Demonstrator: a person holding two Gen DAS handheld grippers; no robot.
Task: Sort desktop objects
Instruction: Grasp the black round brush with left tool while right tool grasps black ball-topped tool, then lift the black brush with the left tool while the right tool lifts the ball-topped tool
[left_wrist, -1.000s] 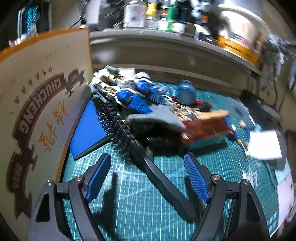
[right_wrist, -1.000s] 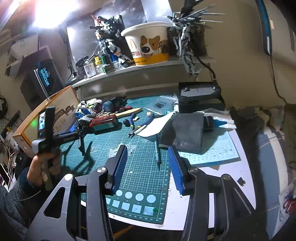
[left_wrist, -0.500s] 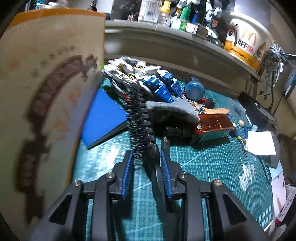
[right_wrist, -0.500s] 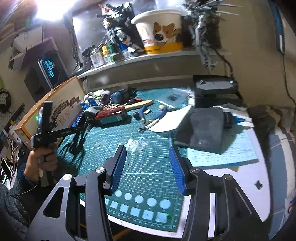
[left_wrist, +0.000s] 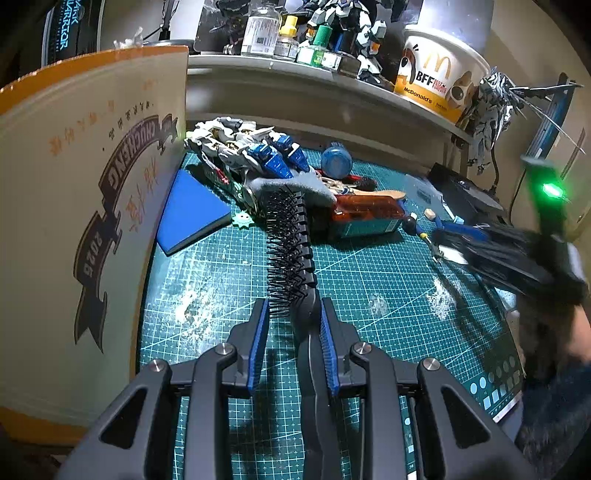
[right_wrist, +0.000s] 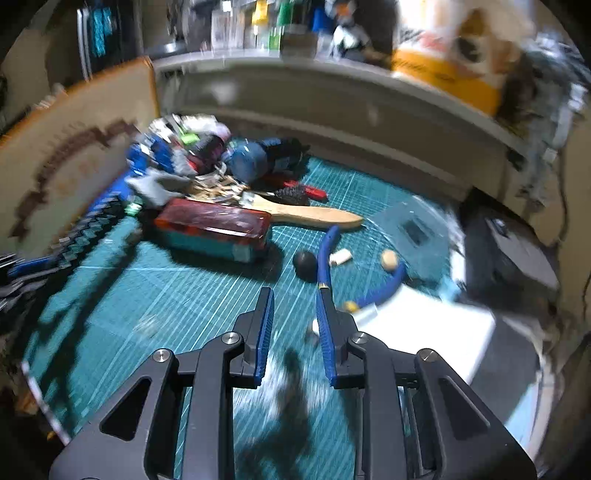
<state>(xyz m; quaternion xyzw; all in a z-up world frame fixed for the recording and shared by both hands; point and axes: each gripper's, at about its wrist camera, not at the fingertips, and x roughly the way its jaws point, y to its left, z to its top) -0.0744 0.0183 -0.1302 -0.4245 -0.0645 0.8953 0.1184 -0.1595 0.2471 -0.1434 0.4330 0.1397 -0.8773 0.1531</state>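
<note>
1. Hairbrush (left_wrist: 291, 254), black with stiff bristles, sits in the left gripper (left_wrist: 291, 332); its neck is pinched between the blue pads, bristled head pointing away over the green cutting mat (left_wrist: 369, 280), handle running back under the gripper.
2. Leftmost stands a tan cardboard box (left_wrist: 74, 221) with brown lettering; just beside it a blue pad (left_wrist: 192, 210) lies on the mat.
3. Beyond the brush head lies a heap: a blue and white model kit (left_wrist: 251, 151), a grey cloth (left_wrist: 291, 184), a red-lidded case (left_wrist: 365, 218), a blue jar (left_wrist: 336, 160).
4. Right gripper (right_wrist: 293, 325) hangs over the mat, blurred; its jaws have just been closing, with a narrow gap and nothing between them.
5. Just ahead of it lie blue-handled pliers (right_wrist: 328, 251), a black ball (right_wrist: 305, 262) and a wooden brush (right_wrist: 314, 214).
</note>
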